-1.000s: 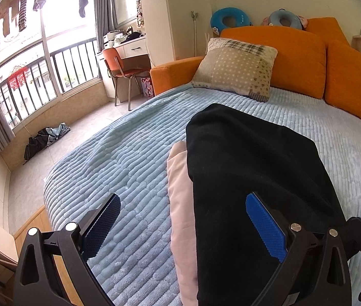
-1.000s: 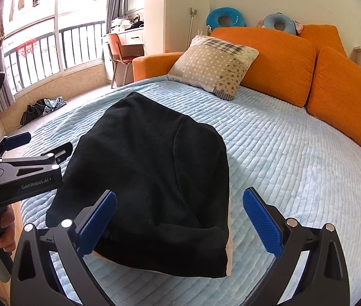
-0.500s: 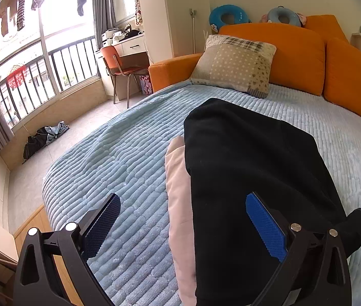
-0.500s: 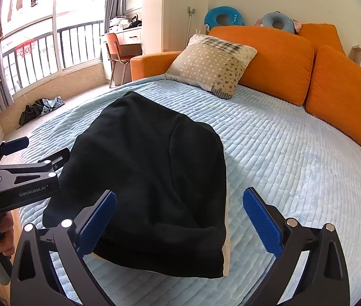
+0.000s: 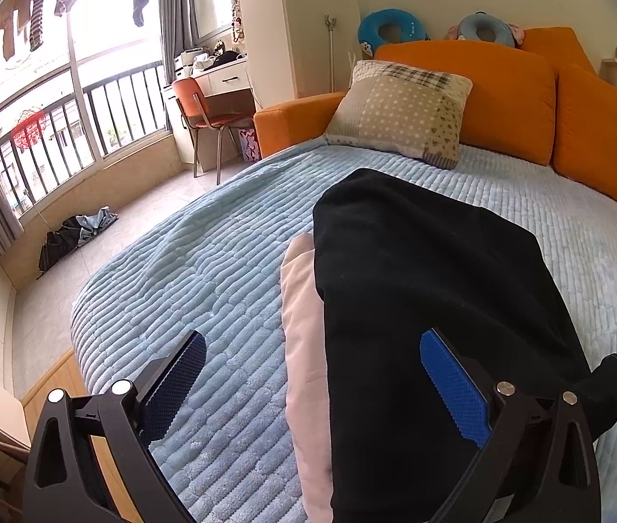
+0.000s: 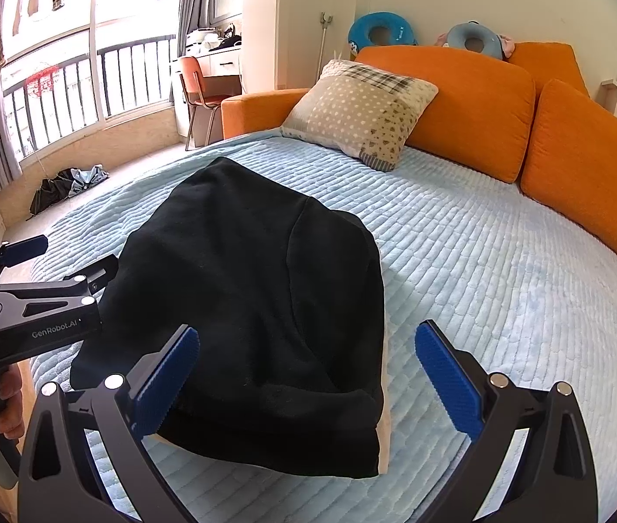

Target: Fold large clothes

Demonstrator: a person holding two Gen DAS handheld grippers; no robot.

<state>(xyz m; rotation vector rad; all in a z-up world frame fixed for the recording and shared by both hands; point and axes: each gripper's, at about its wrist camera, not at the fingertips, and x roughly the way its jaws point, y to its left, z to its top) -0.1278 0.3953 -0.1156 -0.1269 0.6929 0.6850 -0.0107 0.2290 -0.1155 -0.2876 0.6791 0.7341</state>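
A black garment (image 6: 256,305) lies folded on the light blue bed cover (image 6: 504,283), with a pale pink lining showing along its edges (image 5: 304,348). In the left wrist view the same black garment (image 5: 430,296) fills the right half. My left gripper (image 5: 312,388) is open above the garment's left edge, holding nothing. My right gripper (image 6: 306,375) is open over the garment's near edge, also empty. The left gripper (image 6: 38,287) shows at the left of the right wrist view, held by a hand (image 6: 7,409).
A patchwork pillow (image 6: 360,113) leans on orange cushions (image 6: 474,109) at the head of the bed. Beyond the bed's left edge lie a tiled floor, a dark heap of cloth (image 5: 73,239), an orange chair (image 5: 203,109) and a desk by the window.
Both views have shifted slightly; the garment lies as before. Both grippers stay open and empty.
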